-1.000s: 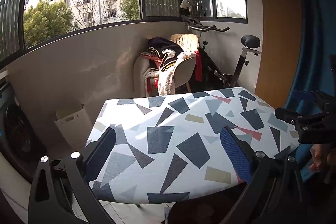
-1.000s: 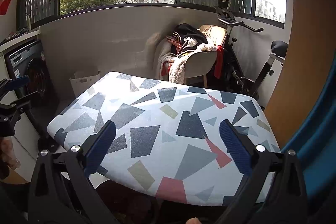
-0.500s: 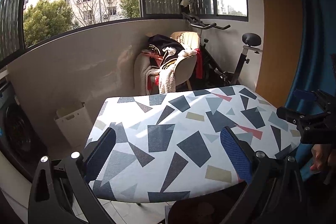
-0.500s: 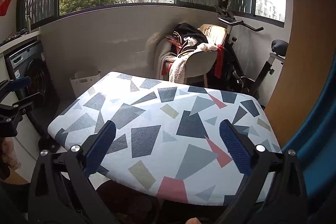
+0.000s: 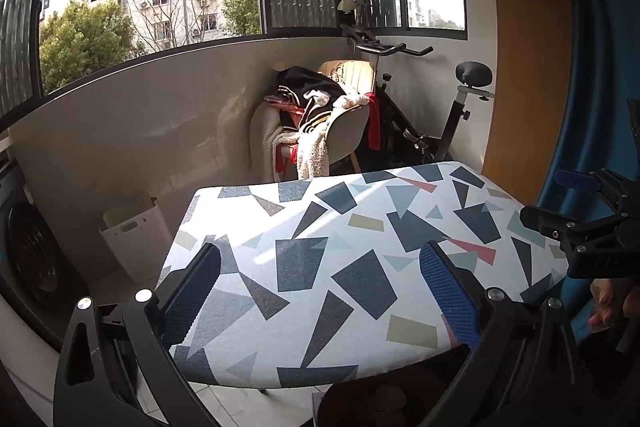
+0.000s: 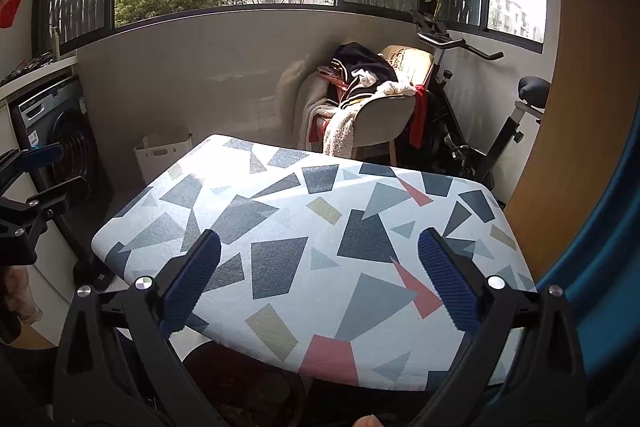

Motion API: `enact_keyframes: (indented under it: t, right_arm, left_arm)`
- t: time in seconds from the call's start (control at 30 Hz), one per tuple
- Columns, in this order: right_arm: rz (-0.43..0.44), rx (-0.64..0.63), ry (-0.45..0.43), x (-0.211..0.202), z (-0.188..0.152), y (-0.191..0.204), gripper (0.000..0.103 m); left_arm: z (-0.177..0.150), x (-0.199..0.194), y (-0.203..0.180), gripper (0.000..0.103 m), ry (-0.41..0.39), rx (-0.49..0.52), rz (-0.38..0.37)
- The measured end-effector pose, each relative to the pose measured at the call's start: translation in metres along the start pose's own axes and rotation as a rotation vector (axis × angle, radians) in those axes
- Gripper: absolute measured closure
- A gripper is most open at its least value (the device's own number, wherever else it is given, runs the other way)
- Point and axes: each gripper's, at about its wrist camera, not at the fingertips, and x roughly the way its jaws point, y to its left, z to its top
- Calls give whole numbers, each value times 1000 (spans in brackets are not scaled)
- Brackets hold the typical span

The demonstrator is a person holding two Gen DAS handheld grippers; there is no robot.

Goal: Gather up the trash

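Hand-held gripper [image 5: 320, 291] wide apart, empty.

Left gripper [image 5: 320, 287] held level with jaws spread wide, right gripper [image 6: 320, 283] likewise, both holding nothing

Each hand-held gripper, left [image 5: 320, 283] and right [image 6: 320, 279], has a black plastic frame, silver screws and two ribbed blue pads [image 6: 192, 283]. Bare skin shows behind them.
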Motion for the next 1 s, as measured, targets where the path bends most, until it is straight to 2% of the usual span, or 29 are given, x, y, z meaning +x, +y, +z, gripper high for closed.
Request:
enact_keyframes:
  t: [1.0]
  right_arm:
    - [4,1,30,7,-8,4,6]
  left_arm:
    - [-6,10,3,6,42,-20,19]
